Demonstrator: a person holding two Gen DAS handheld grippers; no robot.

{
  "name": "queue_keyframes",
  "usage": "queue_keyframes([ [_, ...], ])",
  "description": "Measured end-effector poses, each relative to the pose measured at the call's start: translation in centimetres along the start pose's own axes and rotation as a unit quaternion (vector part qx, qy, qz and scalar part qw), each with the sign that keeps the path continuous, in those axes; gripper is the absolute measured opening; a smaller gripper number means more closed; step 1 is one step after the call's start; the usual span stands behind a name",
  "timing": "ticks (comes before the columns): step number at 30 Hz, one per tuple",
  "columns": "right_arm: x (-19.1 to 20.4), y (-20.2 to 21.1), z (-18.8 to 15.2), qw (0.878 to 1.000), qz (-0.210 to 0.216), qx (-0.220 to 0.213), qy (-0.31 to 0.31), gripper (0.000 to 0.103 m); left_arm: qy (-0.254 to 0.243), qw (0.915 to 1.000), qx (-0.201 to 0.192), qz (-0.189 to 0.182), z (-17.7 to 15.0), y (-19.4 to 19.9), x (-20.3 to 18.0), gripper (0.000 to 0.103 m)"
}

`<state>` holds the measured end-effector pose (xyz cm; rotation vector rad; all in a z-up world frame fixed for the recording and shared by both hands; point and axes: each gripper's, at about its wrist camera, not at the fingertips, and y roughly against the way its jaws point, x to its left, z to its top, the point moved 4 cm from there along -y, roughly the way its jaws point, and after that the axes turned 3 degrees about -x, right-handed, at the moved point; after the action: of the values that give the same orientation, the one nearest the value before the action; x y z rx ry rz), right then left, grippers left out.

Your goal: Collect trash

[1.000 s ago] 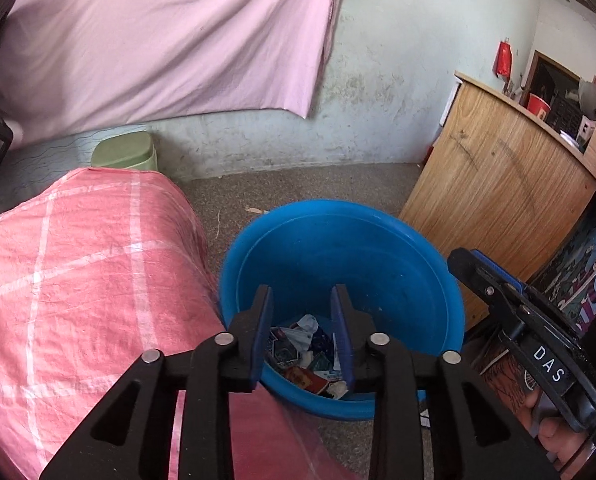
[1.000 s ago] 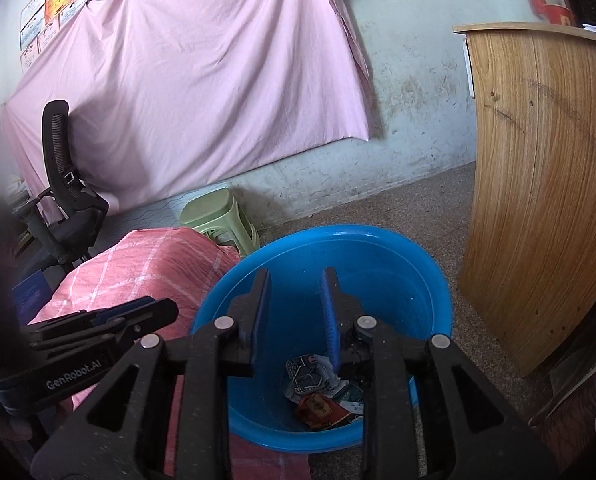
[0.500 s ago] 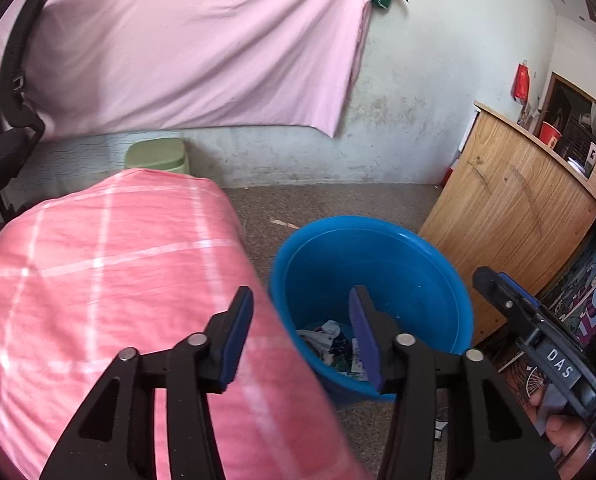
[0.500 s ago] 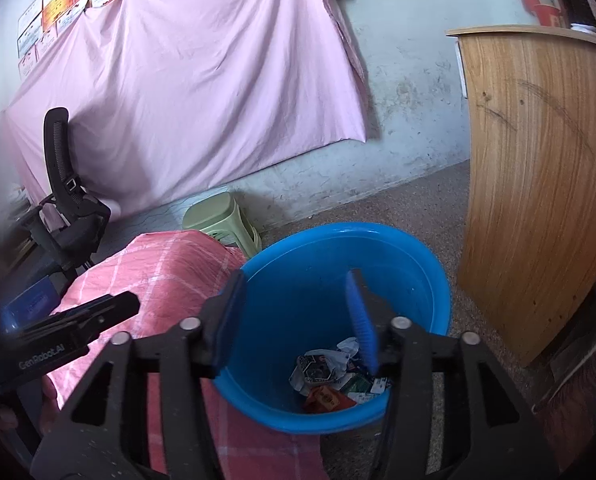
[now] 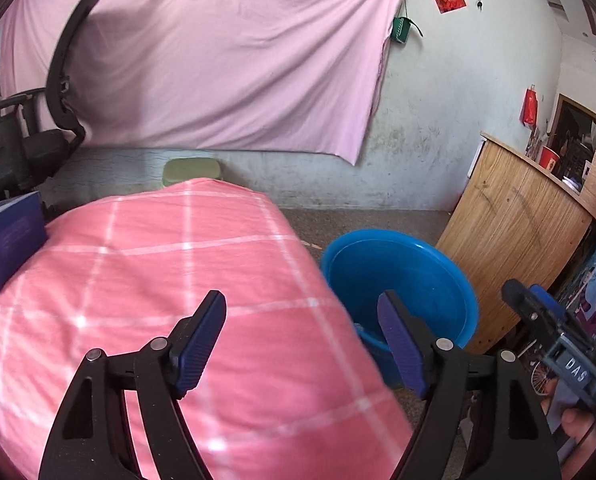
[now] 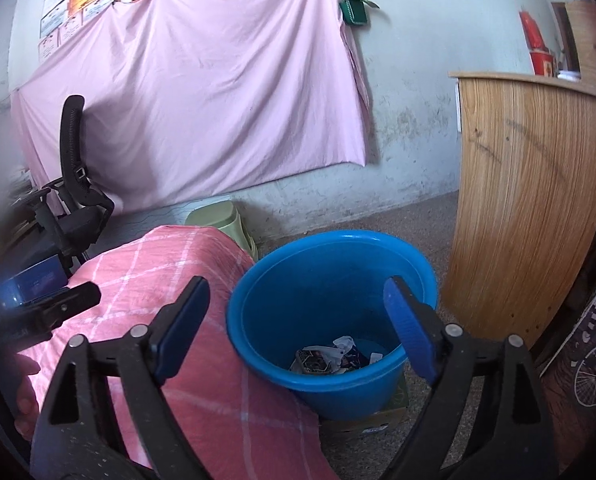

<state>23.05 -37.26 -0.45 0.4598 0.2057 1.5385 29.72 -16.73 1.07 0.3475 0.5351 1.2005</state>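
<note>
A blue plastic tub (image 6: pixel 329 280) stands on the floor beside a table under a pink checked cloth (image 5: pixel 158 280). Crumpled wrappers and paper trash (image 6: pixel 329 356) lie in its bottom. The tub also shows in the left wrist view (image 5: pixel 397 276). My right gripper (image 6: pixel 298 320) is open and empty, held above the tub's near rim. My left gripper (image 5: pixel 301 340) is open and empty over the pink cloth's right edge, left of the tub. The right gripper's body (image 5: pixel 553 340) shows at the right of the left wrist view.
A blue box (image 5: pixel 6 248) lies on the cloth at the left. A wooden counter (image 6: pixel 529 208) stands right of the tub. A green stool (image 6: pixel 222 220) and a black office chair (image 6: pixel 74 184) stand by the pink sheet on the wall. The tub rests on flat cardboard (image 6: pixel 377 420).
Both grippers have opened wide from nearly shut and pulled back up from the tub. The left one has swung left over the pink cloth.
</note>
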Motion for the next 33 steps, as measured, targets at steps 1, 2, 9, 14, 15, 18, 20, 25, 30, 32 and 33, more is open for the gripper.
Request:
queue_keyframes([
  [1, 0.2, 0.3, 0.0, 1.000, 0.001, -0.002, 0.001, 0.103, 0.001, 1.0000, -0.003, 0.002, -0.2, 0.6, 0.3, 0.073],
  [2, 0.6, 0.7, -0.1, 1.000, 0.002, -0.005, 0.003, 0.103, 0.003, 1.0000, -0.008, 0.005, -0.5, 1.4, 0.7, 0.073],
  [9, 2.9, 3.8, -0.8, 0.999, 0.013, -0.028, 0.008, 0.103, 0.008, 0.9986, -0.049, 0.019, -1.5, 6.0, 2.7, 0.087],
  [14, 4.2, 6.3, -1.4, 0.999, 0.017, -0.049, 0.008, 0.103, 0.000, 0.9970, -0.073, 0.025, -2.2, 9.0, 3.5, 0.088],
  [15, 4.4, 6.8, -1.5, 0.998, 0.018, -0.052, 0.008, 0.103, -0.001, 0.9967, -0.077, 0.026, -2.5, 9.6, 3.7, 0.090],
  [18, 5.5, 8.6, -2.0, 0.998, 0.020, -0.065, 0.011, 0.103, -0.003, 0.9952, -0.092, 0.032, -3.2, 11.7, 4.1, 0.097],
  [20, 6.0, 9.7, -2.3, 0.997, 0.020, -0.071, 0.012, 0.103, -0.007, 0.9943, -0.101, 0.031, -3.7, 13.0, 4.6, 0.097],
  [25, 7.6, 12.4, -3.3, 0.996, 0.025, -0.082, 0.020, 0.103, -0.012, 0.9929, -0.114, 0.032, -5.0, 15.9, 5.7, 0.097],
  [30, 9.2, 14.5, -4.4, 0.995, 0.033, -0.094, 0.028, 0.103, -0.020, 0.9913, -0.124, 0.038, -6.6, 18.4, 6.6, 0.099],
  [32, 9.7, 15.2, -4.9, 0.994, 0.038, -0.097, 0.030, 0.103, -0.023, 0.9905, -0.128, 0.043, -7.2, 19.3, 6.8, 0.101],
  [33, 10.0, 15.6, -5.2, 0.994, 0.039, -0.099, 0.031, 0.103, -0.024, 0.9900, -0.131, 0.045, -7.5, 19.8, 7.0, 0.101],
])
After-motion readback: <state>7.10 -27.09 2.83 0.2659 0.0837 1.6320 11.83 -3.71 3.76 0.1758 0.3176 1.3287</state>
